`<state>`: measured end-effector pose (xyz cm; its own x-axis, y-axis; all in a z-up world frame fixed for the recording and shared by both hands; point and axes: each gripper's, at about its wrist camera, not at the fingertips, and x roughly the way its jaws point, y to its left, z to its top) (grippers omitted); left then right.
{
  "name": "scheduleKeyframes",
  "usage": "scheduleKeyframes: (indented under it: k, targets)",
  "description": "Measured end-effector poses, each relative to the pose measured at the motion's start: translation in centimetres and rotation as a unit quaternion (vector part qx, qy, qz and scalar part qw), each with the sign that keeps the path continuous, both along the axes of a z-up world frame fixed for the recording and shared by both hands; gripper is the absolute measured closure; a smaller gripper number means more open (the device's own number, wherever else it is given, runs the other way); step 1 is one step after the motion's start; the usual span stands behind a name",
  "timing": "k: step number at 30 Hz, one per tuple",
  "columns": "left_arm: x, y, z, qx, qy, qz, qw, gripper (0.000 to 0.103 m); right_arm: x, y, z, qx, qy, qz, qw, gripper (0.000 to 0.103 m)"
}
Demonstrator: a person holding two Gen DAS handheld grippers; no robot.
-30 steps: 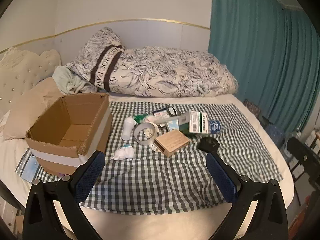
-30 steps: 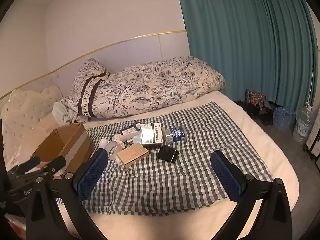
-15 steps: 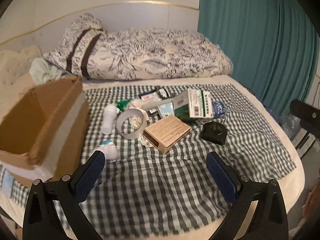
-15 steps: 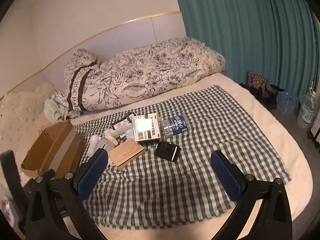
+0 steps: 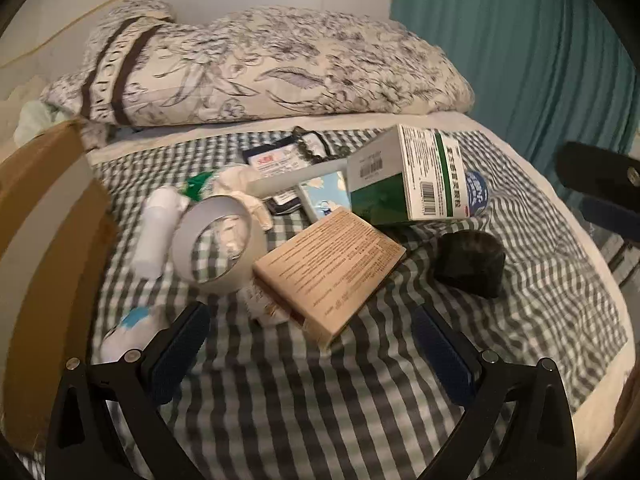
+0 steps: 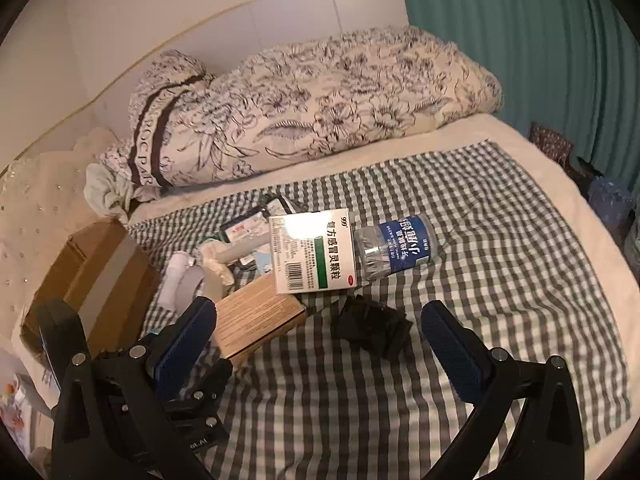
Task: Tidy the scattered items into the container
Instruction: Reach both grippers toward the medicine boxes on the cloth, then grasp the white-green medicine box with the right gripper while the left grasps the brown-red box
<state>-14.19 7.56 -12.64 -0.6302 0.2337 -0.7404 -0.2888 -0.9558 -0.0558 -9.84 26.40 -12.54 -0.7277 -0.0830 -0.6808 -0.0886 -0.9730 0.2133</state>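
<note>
Both the left gripper [image 5: 310, 336] and the right gripper [image 6: 318, 328] hang spread wide and empty over the rumpled checked cloth [image 5: 304, 400]. Just ahead, the flat tan box [image 5: 328, 266] overlaps a glossy tape ring [image 5: 218, 242]; a careless pinch could drag both. The stiff cardboard box [image 5: 44, 240], the container, waits left.

Carrying a green-checked cloth [image 5: 360, 400] over a cream bed [image 6: 568, 208]. Lying on the cloth: cardboard box [image 5: 44, 240] at left; tape roll [image 5: 218, 240], tan carton [image 5: 328, 268], green-white medicine box [image 5: 408, 176] at centre; black pouch [image 5: 470, 262] at right. Resting along the far side: floral duvet [image 5: 280, 68].
</note>
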Motion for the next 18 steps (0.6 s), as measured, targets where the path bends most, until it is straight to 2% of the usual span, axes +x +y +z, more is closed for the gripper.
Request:
scheduleKeyframes:
  k: [3, 7, 9, 15, 18]
  targets:
    - [-1.4, 0.7, -1.2, -0.001, -0.003, -0.028, 0.9996, 0.0, -1.9, 0.7, -1.2, -0.005, -0.014, 0.0, 1.0, 0.0]
    - [-3.2, 3.1, -3.6, -0.043, -0.012, -0.042, 0.9981, 0.0, -4.2, 1.4, -2.3, -0.008, -0.026, -0.004, 1.0, 0.0]
    - [-3.8, 3.8, -4.5, -0.049, -0.012, -0.049, 0.9975, 0.0, -5.2, 1.5, -2.7, -0.012, -0.031, -0.003, 0.999, 0.0]
    - [-5.4, 4.9, -6.4, -0.042, -0.023, -0.068, 0.9965, 0.0, -8.0, 0.3, -4.2, -0.005, -0.043, 0.011, 0.999, 0.0]
    - [-6.3, 4.4, -6.8, -0.021, -0.038, -0.072, 0.9965, 0.0, -9.2, -0.3, -5.2, 0.0, -0.052, 0.013, 0.999, 0.0]
